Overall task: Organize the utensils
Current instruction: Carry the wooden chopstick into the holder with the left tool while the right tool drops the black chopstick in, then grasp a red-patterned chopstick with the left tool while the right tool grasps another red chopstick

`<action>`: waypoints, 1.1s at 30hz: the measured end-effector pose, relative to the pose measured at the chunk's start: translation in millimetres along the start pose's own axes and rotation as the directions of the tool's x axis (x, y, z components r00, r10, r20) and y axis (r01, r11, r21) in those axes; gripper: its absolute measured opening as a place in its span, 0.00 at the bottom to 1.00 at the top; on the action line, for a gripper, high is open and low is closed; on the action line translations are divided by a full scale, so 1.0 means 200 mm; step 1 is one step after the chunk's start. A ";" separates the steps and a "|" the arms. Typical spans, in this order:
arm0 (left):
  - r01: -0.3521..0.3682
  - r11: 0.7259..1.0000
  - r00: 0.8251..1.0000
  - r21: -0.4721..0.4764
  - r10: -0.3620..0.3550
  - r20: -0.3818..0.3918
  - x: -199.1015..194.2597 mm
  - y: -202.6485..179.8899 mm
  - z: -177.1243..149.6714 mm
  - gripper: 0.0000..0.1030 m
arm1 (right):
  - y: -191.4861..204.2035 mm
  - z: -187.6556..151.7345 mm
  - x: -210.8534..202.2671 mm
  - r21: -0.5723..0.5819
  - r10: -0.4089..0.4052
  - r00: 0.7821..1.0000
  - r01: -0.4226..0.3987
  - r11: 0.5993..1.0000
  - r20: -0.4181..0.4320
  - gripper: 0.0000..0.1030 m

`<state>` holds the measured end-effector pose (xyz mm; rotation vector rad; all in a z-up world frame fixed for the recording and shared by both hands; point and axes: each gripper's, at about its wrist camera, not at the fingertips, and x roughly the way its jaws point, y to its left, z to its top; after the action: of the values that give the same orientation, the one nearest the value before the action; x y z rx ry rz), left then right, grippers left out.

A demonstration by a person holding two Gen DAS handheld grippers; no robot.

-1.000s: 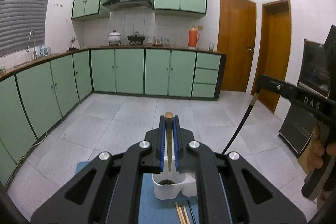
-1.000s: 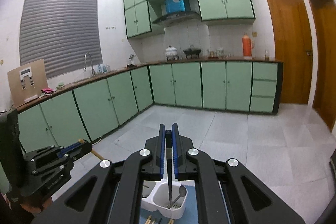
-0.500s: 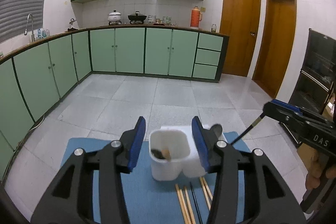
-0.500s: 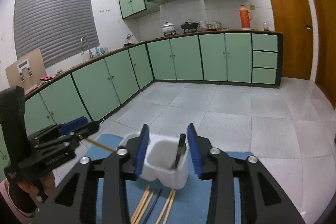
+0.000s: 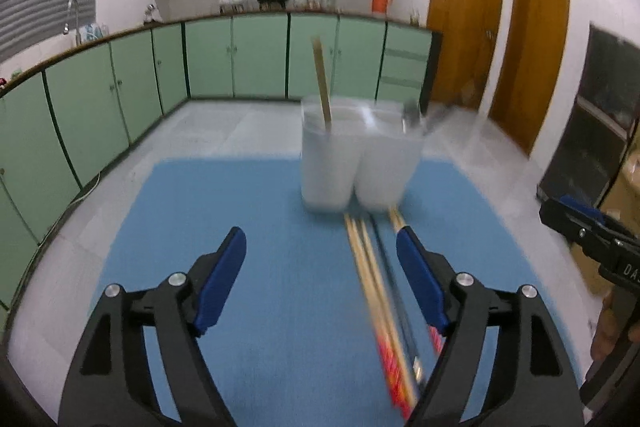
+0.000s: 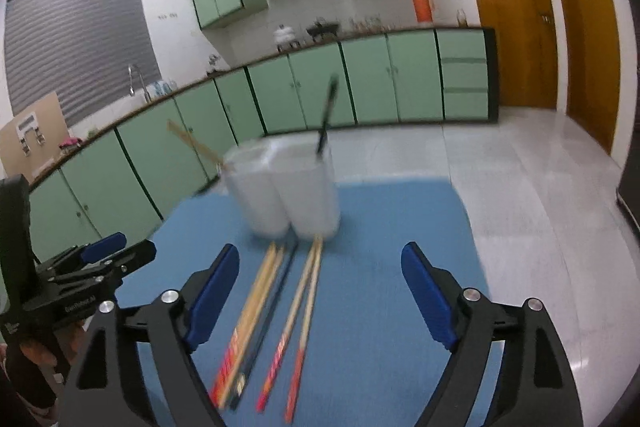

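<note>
Both loads have been released since a second ago: the wooden-handled utensil now stands in the left compartment of the white holder, the black-handled utensil in the right. The left tool and right tool are drawn back, spread wide and empty. Chopsticks remain on the blue mat before the holder.

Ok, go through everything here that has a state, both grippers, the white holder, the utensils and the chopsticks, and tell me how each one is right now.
left gripper: open, holding nothing
right gripper: open, holding nothing
white holder: upright on the blue mat
wooden-handled utensil: standing in the holder's left compartment, leaning
black-handled utensil: standing in the right compartment
chopsticks: lying loose on the mat, in front of the holder
</note>
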<state>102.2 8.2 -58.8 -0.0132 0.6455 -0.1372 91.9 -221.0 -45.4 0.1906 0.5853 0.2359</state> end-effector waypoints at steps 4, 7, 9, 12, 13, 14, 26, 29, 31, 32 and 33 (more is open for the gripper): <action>-0.008 0.999 0.996 0.035 0.011 -0.088 0.03 -0.02 -0.17 0.77 | -0.01 -0.18 0.01 0.033 -0.017 0.997 0.019 0.999 -0.070 0.82; -0.012 0.999 0.991 0.042 0.018 -0.129 0.05 -0.01 -0.26 0.78 | -0.01 -0.31 0.03 0.049 -0.029 0.992 0.036 0.998 -0.123 0.82; -0.020 0.998 0.988 0.052 0.028 -0.149 0.05 0.00 -0.31 0.80 | -0.01 -0.37 0.03 0.050 -0.032 0.989 0.040 0.998 -0.147 0.82; -0.027 0.998 0.984 0.060 0.037 -0.176 0.06 0.02 -0.38 0.80 | 0.01 -0.44 0.04 0.036 -0.035 0.983 0.042 0.998 -0.178 0.82; -0.029 0.998 0.983 0.058 0.039 -0.182 0.05 0.02 -0.39 0.80 | 0.02 -0.46 0.04 0.033 -0.032 0.982 0.039 0.999 -0.187 0.80; -0.031 0.998 0.981 0.057 0.041 -0.188 0.05 0.04 -0.41 0.80 | 0.02 -0.47 0.04 0.030 -0.032 0.981 0.038 0.999 -0.190 0.78; -0.010 0.999 0.981 0.046 0.019 -0.195 0.04 0.02 -0.43 0.80 | 0.18 -0.55 0.13 -0.079 -0.034 0.959 0.012 0.997 -0.283 0.27; 0.006 0.999 0.980 0.045 0.003 -0.198 0.04 0.00 -0.43 0.79 | 0.17 -0.55 0.14 -0.080 -0.049 0.955 0.026 0.996 -0.292 0.18; 0.018 0.999 0.979 0.042 -0.009 -0.202 0.05 -0.02 -0.43 0.78 | 0.16 -0.54 0.15 -0.067 -0.042 0.955 0.023 0.997 -0.295 0.06; 0.023 0.999 0.979 0.044 -0.013 -0.203 0.05 -0.04 -0.43 0.78 | 0.15 -0.53 0.15 -0.064 -0.040 0.954 0.022 0.998 -0.296 0.06; 0.027 0.999 0.979 0.048 -0.016 -0.204 0.05 -0.05 -0.43 0.77 | 0.14 -0.53 0.15 -0.061 -0.041 0.954 0.023 0.998 -0.296 0.06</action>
<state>56.5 -0.4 -133.4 0.0430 0.8469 -0.1771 51.7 -173.2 -141.3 0.0901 0.8794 0.2515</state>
